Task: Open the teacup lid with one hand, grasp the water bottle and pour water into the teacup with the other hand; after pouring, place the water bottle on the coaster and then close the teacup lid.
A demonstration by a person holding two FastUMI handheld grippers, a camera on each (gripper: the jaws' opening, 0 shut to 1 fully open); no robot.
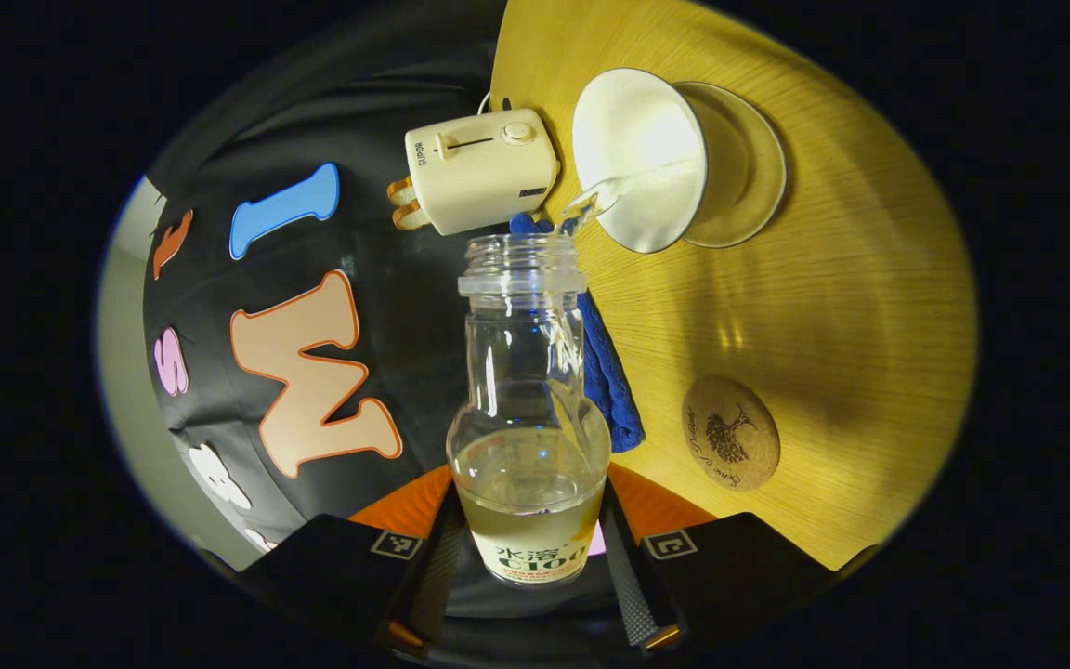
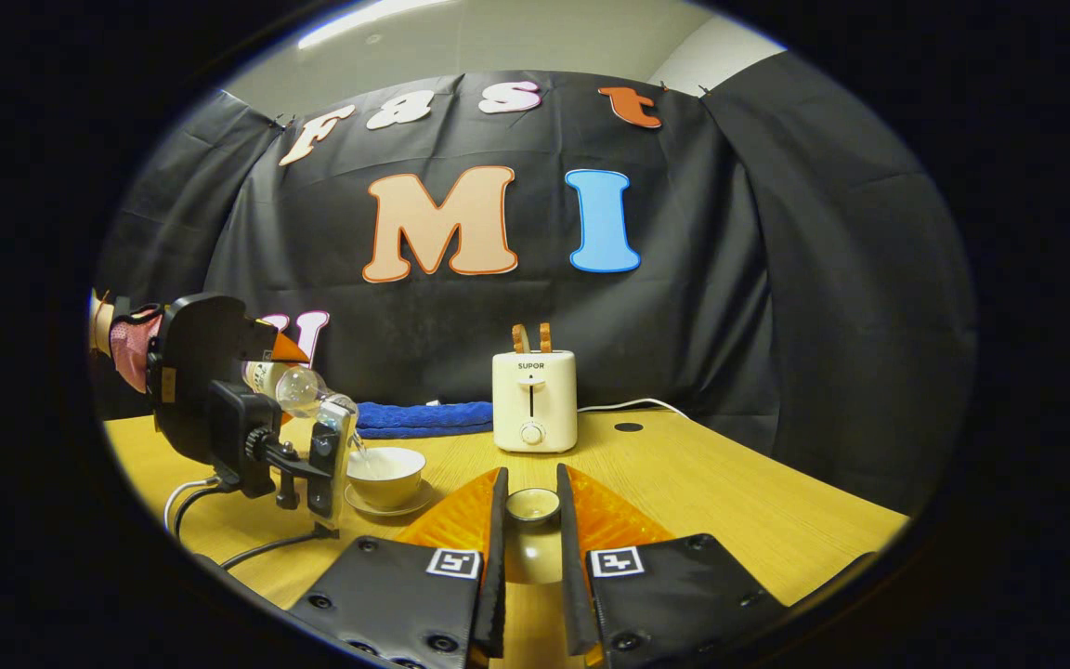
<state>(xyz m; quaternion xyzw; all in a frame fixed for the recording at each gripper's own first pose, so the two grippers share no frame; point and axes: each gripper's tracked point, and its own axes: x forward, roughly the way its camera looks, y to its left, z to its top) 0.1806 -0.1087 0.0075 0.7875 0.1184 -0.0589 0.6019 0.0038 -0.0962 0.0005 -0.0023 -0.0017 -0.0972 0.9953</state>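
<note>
1. Pouring is recorded in the left gripper view: the water bottle (image 1: pixel 528 409) is clamped at centre frame between the fingers of the left gripper (image 1: pixel 528 557), mouth tipped toward the teacup (image 1: pixel 639 158) at the upper centre, with a thin stream of water (image 1: pixel 591 200) reaching the cup's rim.
2. Teacup: seated on its saucer (image 1: pixel 753 172), on the wooden table (image 1: pixel 851 307).
3. Coaster (image 1: pixel 731 433): lying bare at the lower right of that view, well apart from the cup.
4. Teacup lid (image 2: pixel 532 505): seen in the right gripper view at lower centre, gripped between the closed-in fingers of the right gripper (image 2: pixel 532 548).
5. Toaster (image 2: pixel 534 400): catalogued at centre of the right gripper view, two slices protruding; a blue cloth (image 2: pixel 424 417) is laid to its left.
</note>
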